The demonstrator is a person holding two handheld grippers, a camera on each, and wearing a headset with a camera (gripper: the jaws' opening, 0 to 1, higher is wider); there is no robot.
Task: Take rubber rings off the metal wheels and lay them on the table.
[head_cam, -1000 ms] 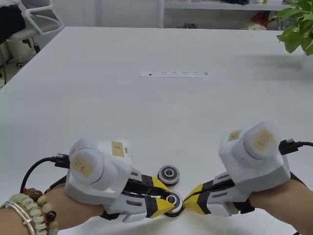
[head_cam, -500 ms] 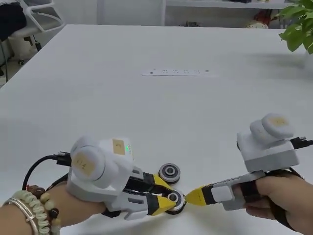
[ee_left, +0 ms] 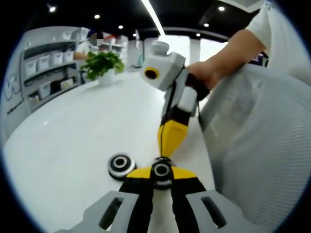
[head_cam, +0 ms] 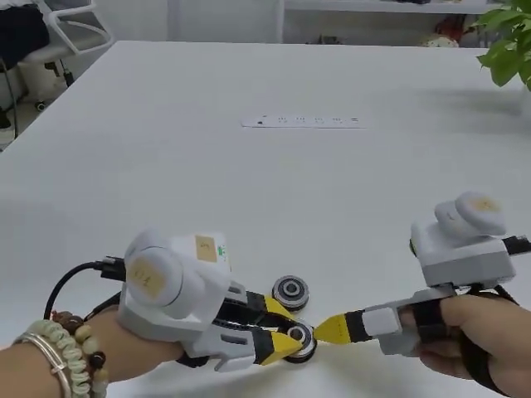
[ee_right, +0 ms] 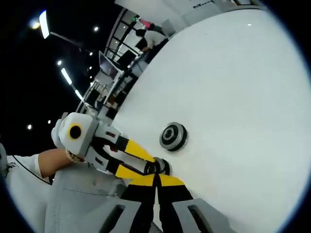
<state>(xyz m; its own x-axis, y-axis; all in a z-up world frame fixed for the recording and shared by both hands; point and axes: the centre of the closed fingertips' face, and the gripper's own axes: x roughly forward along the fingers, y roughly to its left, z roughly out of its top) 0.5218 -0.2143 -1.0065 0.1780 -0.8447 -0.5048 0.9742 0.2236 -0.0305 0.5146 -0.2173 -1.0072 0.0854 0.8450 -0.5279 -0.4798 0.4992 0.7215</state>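
Two small metal wheels with black rubber rings are near the table's front edge. One wheel is clamped between the yellow tips of my left gripper, which is shut on it. My right gripper comes in from the right, rolled on its side, jaws shut, with its tips against that wheel's rim. Whether they pinch the ring is too small to tell. The second wheel lies flat and free just behind.
A flush socket strip sits in the white table farther back. A green plant stands at the far right corner and an office chair at the far left. The table's near edge is close under both grippers.
My right gripper has rolled onto its side and shifted a little to the right, tips still at the held wheel. The left gripper and both wheels have stayed put.
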